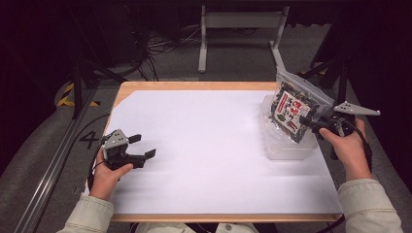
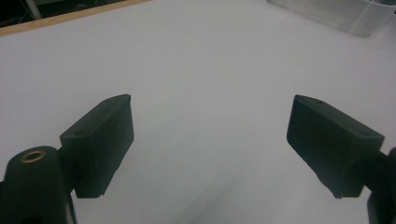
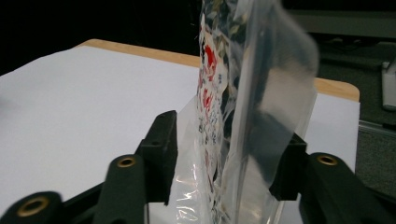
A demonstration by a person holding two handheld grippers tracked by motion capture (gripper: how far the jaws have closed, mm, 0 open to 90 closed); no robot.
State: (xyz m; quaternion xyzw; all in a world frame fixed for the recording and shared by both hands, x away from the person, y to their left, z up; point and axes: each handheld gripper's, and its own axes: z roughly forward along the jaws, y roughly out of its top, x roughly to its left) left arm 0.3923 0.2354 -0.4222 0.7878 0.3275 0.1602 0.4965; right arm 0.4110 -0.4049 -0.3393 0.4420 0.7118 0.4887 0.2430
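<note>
White sheet (image 1: 204, 145) covers most of the wooden table (image 1: 194, 86). Behind it there's a grey metal stand (image 1: 240, 22) and tangled cables (image 1: 160, 46) on the floor.

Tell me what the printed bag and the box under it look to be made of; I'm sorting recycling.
The printed bag looks like thin glossy plastic film: its clear edges are see-through and catch glare in the right gripper view. The box seems clear rigid plastic: the white table cover shows through its walls. The exact plastic types cannot be told.
</note>
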